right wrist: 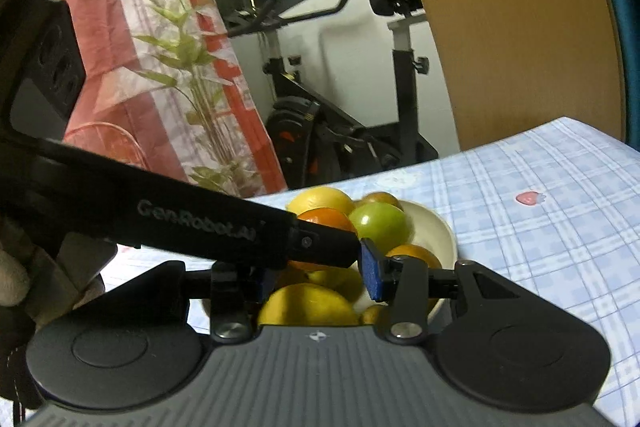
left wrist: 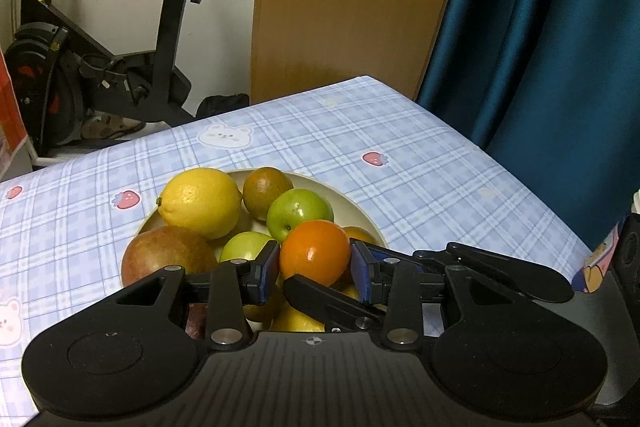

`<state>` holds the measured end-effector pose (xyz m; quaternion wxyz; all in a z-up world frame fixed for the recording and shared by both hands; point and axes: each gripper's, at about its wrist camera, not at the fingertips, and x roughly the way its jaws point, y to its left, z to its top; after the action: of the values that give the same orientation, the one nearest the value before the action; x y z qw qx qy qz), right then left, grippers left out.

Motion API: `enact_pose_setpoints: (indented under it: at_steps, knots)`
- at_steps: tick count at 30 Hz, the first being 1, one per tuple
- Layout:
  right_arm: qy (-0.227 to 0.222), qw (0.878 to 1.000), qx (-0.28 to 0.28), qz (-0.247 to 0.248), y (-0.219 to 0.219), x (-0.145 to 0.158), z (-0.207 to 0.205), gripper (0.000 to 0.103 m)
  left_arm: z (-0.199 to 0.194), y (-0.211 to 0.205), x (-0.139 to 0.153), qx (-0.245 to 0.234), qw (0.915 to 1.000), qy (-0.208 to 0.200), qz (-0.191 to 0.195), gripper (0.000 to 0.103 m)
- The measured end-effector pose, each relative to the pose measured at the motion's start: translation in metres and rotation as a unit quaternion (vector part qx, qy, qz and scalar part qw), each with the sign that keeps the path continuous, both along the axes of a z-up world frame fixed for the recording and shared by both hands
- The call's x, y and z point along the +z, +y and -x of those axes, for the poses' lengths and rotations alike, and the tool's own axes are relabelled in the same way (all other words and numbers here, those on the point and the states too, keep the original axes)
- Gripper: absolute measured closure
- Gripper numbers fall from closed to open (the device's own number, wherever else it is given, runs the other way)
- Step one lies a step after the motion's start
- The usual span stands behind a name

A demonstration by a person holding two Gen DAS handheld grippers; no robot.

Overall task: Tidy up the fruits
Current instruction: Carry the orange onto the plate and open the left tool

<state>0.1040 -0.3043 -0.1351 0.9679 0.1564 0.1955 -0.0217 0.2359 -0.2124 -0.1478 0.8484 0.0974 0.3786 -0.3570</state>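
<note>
A cream bowl (left wrist: 352,203) piled with fruit stands on the checked tablecloth (left wrist: 420,155). Just above the pile, my left gripper (left wrist: 315,273) is shut on an orange (left wrist: 314,251), with a blue pad on each side. In the right wrist view the same orange (right wrist: 326,217) shows behind the left gripper's finger (right wrist: 328,243). My right gripper (right wrist: 318,279) is low over the near side of the bowl (right wrist: 436,227). A yellow lemon (right wrist: 308,303) fills the gap between its pads. Its black fingers (left wrist: 332,301) cross under the left gripper.
The bowl also holds a big lemon (left wrist: 200,203), green fruits (left wrist: 300,211), a brownish fruit (left wrist: 266,191) and a reddish fruit (left wrist: 168,255). Behind the table's far edge are an exercise bike (left wrist: 100,67), a wooden panel (left wrist: 340,7) and a blue curtain (left wrist: 540,47).
</note>
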Motion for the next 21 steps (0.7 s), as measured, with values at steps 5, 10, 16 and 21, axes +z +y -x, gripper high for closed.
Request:
enact_pose_setpoints:
  at_steps: [5, 10, 16, 21]
  knots:
    - [0.013, 1.0, -0.01, 0.004, -0.001, -0.002, -0.003, 0.056, 0.001, 0.004, 0.0, 0.009, 0.9999, -0.006, -0.003, 0.049]
    - [0.011, 1.0, -0.015, 0.0, -0.001, -0.003, 0.002, 0.053, 0.003, 0.016, 0.006, 0.018, 0.9998, -0.013, 0.0, 0.04]
    - [0.01, 1.0, -0.014, -0.002, 0.005, 0.001, 0.009, 0.053, 0.008, 0.033, 0.014, 0.035, 0.9992, -0.016, 0.005, 0.037]
    - [0.013, 1.0, -0.007, -0.007, 0.013, 0.002, 0.021, 0.053, 0.021, 0.046, 0.019, 0.041, 0.9989, -0.023, 0.003, 0.037]
